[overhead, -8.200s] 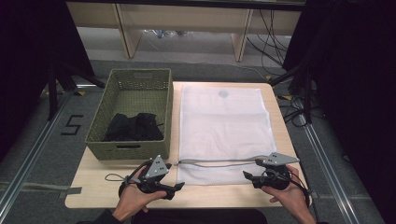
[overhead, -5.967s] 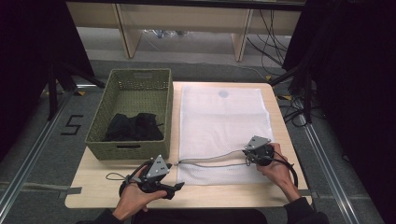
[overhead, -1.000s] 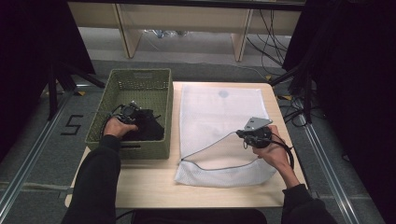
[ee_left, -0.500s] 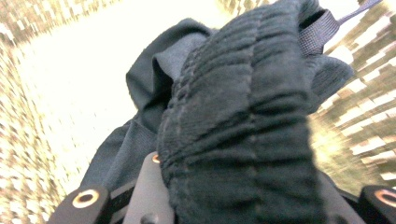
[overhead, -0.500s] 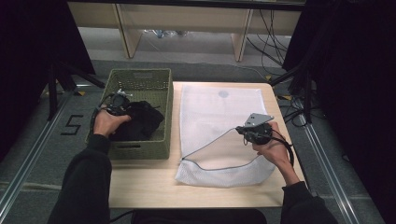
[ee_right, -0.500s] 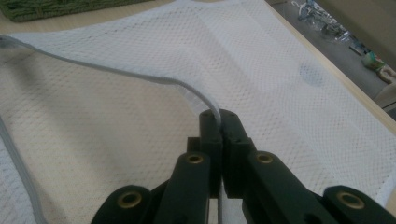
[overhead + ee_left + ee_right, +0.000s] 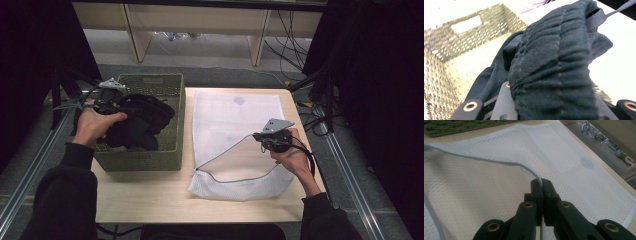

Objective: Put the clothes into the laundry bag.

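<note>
A bunched black garment (image 7: 554, 67) fills most of the left gripper view, its ribbed, gathered waistband running from the top right down to the bottom edge. The left gripper (image 7: 549, 110) has it clamped between its two black jaws, whose brass-ringed bases show at the lower left and lower right corners; the jaws have just been closing on the cloth. A flat dark strap (part of the garment, it seems) leaves the waistband toward the top right corner. Behind and to the left lies the green woven basket (image 7: 454, 40), slightly blurred, its wall bearing a pale rectangular handle slot. A looser fold of the fabric hangs toward the basket's floor.
</note>
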Demonstrator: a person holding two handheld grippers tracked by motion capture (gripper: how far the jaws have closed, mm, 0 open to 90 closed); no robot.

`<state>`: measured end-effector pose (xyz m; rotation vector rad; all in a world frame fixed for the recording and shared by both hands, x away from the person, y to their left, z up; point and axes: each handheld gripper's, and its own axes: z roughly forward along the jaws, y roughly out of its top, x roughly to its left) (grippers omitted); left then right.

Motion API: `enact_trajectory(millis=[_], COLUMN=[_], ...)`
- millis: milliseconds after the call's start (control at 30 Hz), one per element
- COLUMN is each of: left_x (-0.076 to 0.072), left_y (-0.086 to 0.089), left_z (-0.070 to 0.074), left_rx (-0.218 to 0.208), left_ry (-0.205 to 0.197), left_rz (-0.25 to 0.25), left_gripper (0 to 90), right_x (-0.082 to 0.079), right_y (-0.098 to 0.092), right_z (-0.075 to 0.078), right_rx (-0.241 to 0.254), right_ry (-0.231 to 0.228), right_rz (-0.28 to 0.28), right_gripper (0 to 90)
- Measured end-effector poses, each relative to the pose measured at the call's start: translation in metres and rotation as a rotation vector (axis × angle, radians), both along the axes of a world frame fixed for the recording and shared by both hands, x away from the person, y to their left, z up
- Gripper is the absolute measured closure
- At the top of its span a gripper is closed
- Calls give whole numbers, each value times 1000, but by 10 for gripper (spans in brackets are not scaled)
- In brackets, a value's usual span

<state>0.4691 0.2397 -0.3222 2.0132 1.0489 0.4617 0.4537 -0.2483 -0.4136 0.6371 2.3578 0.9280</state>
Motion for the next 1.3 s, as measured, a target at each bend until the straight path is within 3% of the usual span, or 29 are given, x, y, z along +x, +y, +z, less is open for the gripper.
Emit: enact_trajectory(millis=[200, 233, 267, 300, 467, 633, 800, 1033, 1300], left_x=[-33, -37, -43, -48, -75, -90, -97, -107, -111], left_y=[-13, -16, -21, -26, -56, -74, -86, -99, -116], left_z=[30, 34, 39, 43, 69, 89, 97, 101, 105], left_rx=[-85, -67, -68, -81, -116, -148, -190, -269, -320], left_ry=[-40, -47, -49, -62, -100, -128, -118, -103, -76], left_rz=[-95, -121, -146, -167, -284, -353, -408, -482, -545], left_gripper=[708, 709, 710, 710, 711, 711, 712, 712, 711], right_x=[2, 5, 5, 4, 8, 9, 8, 8, 8], right_y=[2, 2, 2, 3, 5, 3, 2, 3, 3], right_z=[8, 11, 13, 14, 20, 19, 20, 19, 19], right_rx=[15, 12, 18, 33, 36, 32, 45, 37, 38], right_ry=[-11, -37, -30, -26, -44, -54, -39, -41, -42], right_rz=[-8, 11, 8, -16, -1, 5, -17, -5, -1], right_gripper=[900, 900, 900, 900, 900, 900, 900, 900, 900])
